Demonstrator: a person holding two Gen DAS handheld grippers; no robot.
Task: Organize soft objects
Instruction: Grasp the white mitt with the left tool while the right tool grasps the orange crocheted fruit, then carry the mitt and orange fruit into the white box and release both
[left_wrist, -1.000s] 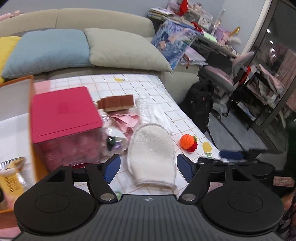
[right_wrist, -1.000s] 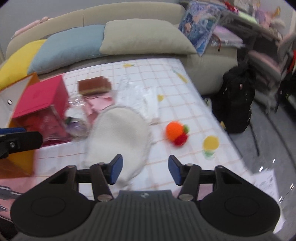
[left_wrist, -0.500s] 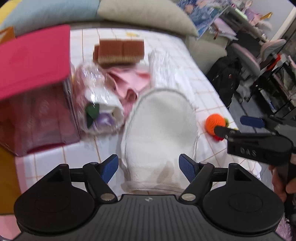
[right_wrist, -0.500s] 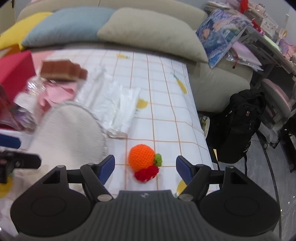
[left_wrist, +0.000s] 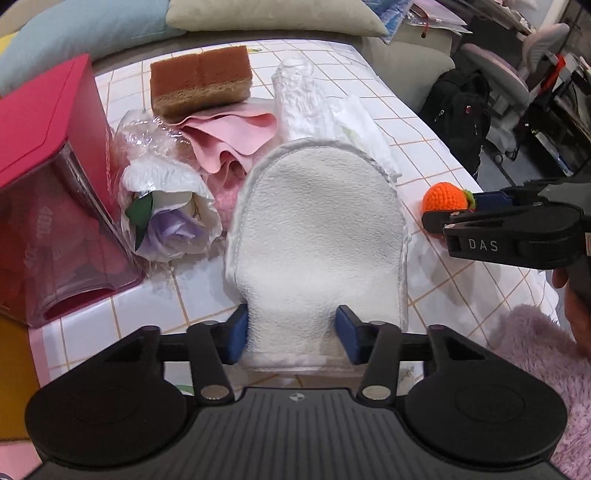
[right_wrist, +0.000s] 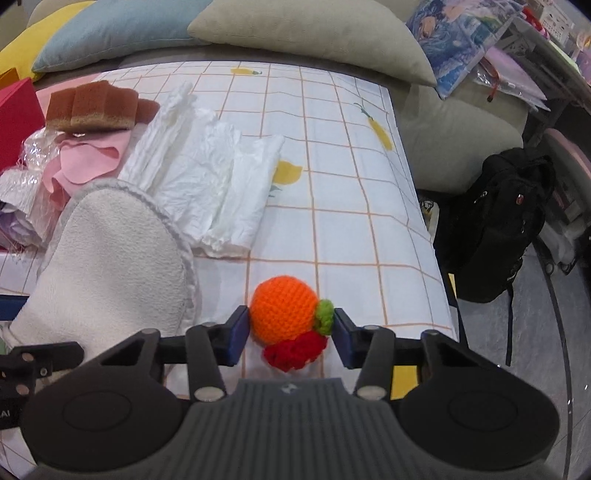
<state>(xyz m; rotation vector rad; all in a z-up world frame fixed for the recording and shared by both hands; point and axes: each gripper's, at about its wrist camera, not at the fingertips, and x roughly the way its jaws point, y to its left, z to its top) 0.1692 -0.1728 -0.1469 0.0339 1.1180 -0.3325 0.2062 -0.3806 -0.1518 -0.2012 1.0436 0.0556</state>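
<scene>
White mitt (left_wrist: 317, 236) lies flat on the checked tablecloth (right_wrist: 332, 155), cuff end toward the camera, its rounded tip overlapping the folded white plastic (right_wrist: 207, 184). Left tongs (left_wrist: 291, 332) straddle the cuff: jaws have just been closing, both blue pads now against the fabric sides, cloth bunched in slightly between them. Reads as a pinch at the narrow end so the mitt lifts without unfolding.

Crochet orange (right_wrist: 284, 314), with its green leaf and red bit, sits just right of the mitt, near the table edge. Right tongs (right_wrist: 290, 334) bracket it at mid-height: jaws also just been closing, left pad touching the orange, right pad at the leaf. Grip looks light, probably not fully seated.

Further out on the left: pink cloth (left_wrist: 229, 140), brown sponge (left_wrist: 201, 81) on top of it, wrapped flower (left_wrist: 166, 206), red box (left_wrist: 48, 192). Likely the destination, can't confirm.
</scene>
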